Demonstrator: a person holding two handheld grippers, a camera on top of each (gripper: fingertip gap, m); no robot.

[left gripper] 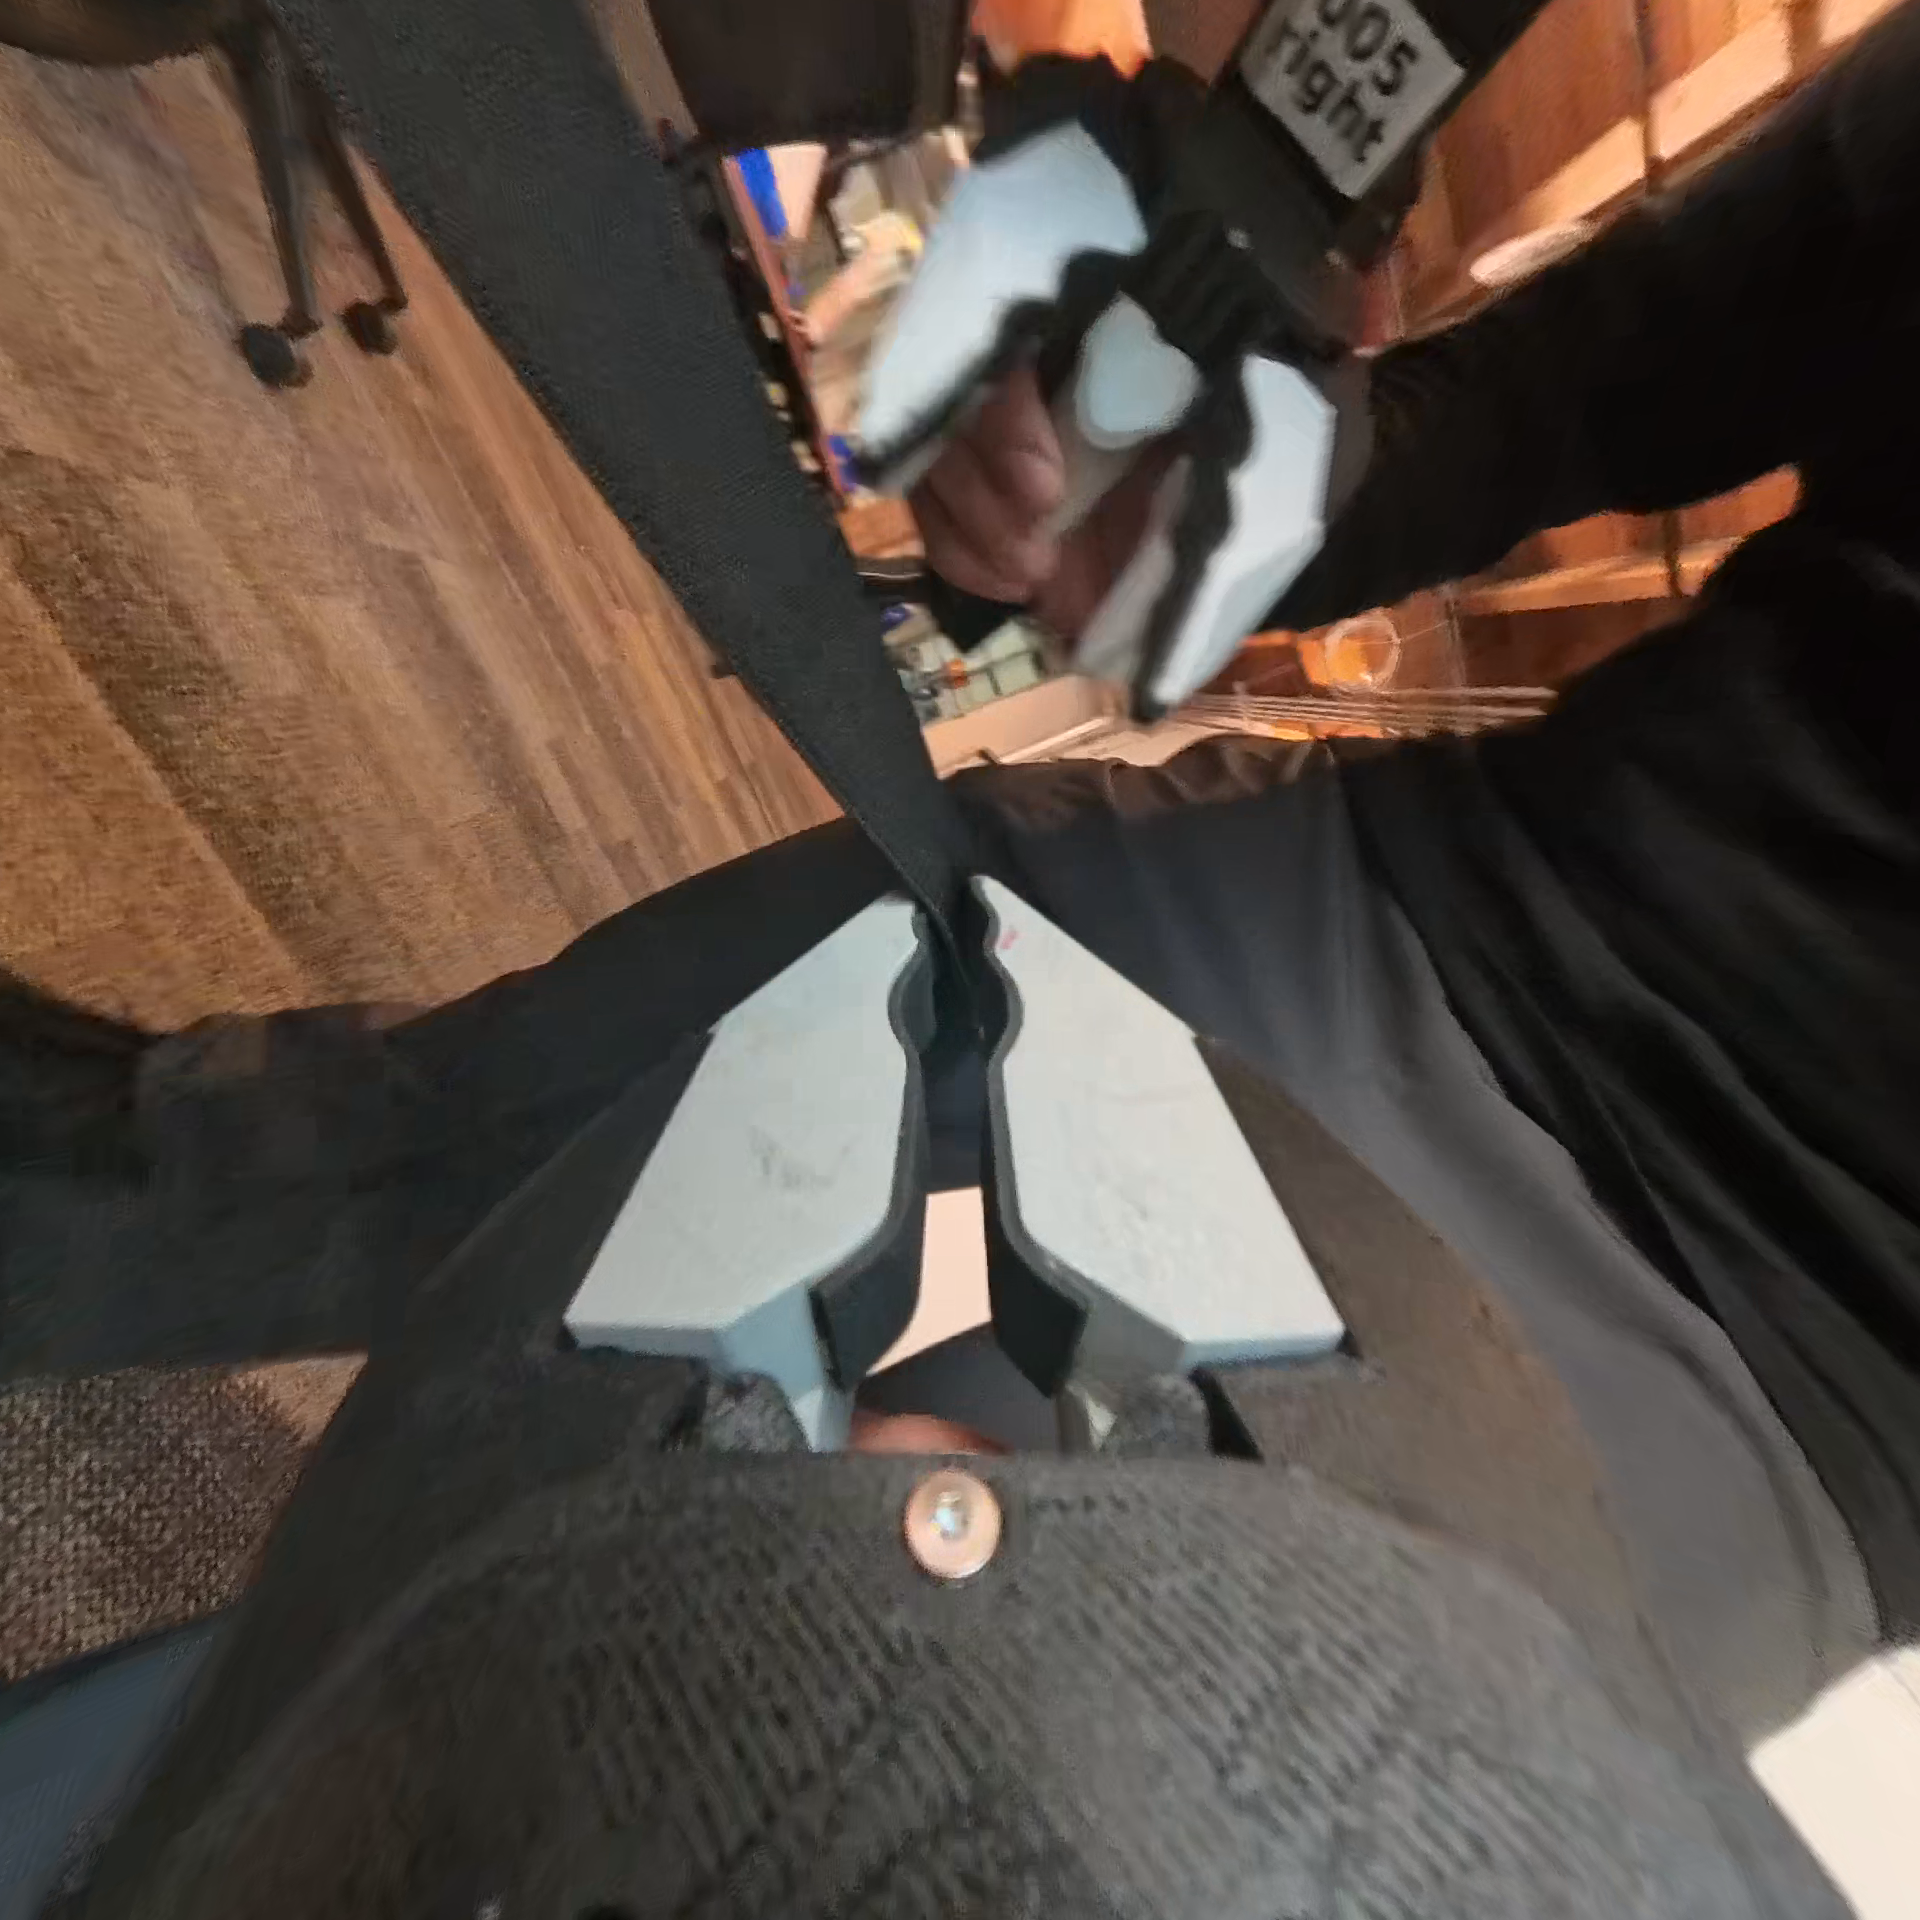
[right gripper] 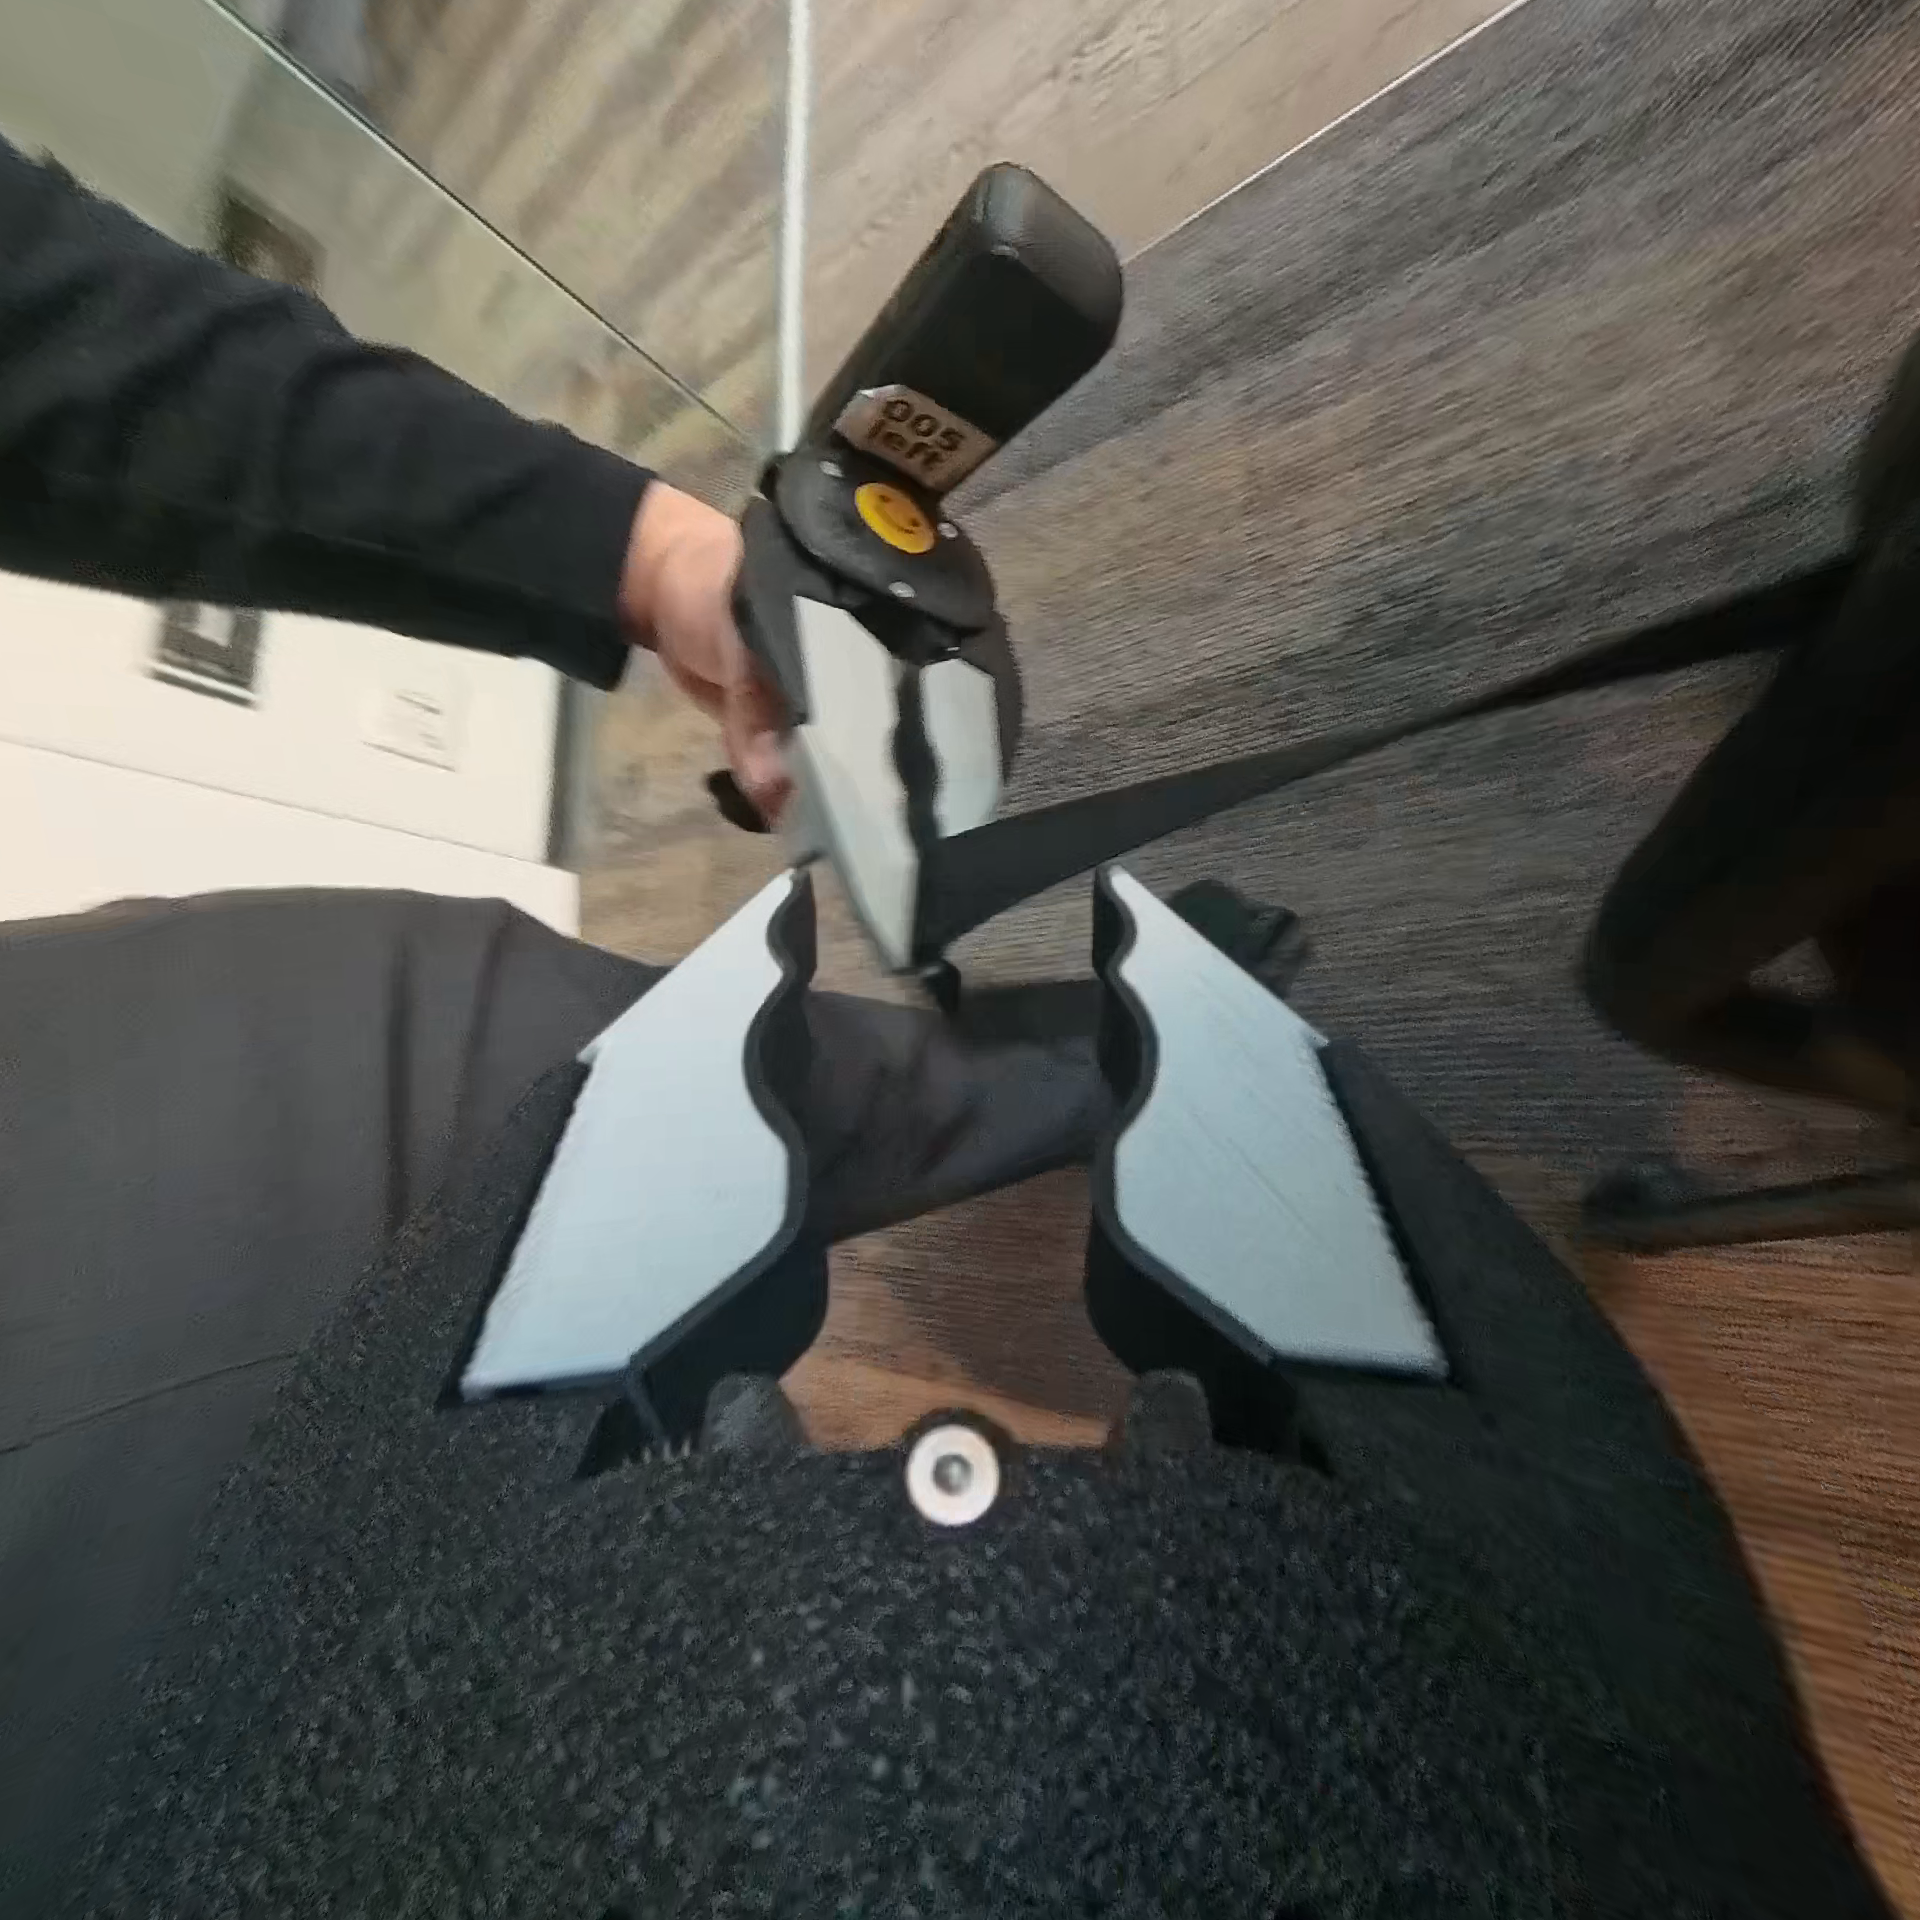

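My left gripper (left gripper: 954, 935) is shut on a black woven strap (left gripper: 644, 343) that runs taut up and to the left from its tips. A black fabric bag (left gripper: 1351, 987) hangs just beyond the tips. My right gripper (right gripper: 951, 894) is open and empty, a short way from the left gripper (right gripper: 914, 914), which shows there pinching the strap (right gripper: 1351, 748). The strap stretches off to the right. The black bag fabric (right gripper: 260, 1039) lies below left. The right gripper also shows in the left wrist view (left gripper: 1013, 582), open, held by a hand.
A wood-look floor (left gripper: 312, 623) and grey carpet (right gripper: 1455, 416) lie below. A black wheeled chair base (right gripper: 1766, 987) stands at the right. A white cabinet (right gripper: 260, 779) and a glass panel (right gripper: 468, 260) are at the left. Wooden shelving (left gripper: 1558, 208) is behind. The grippers' ends are close to 5 cm from one another.
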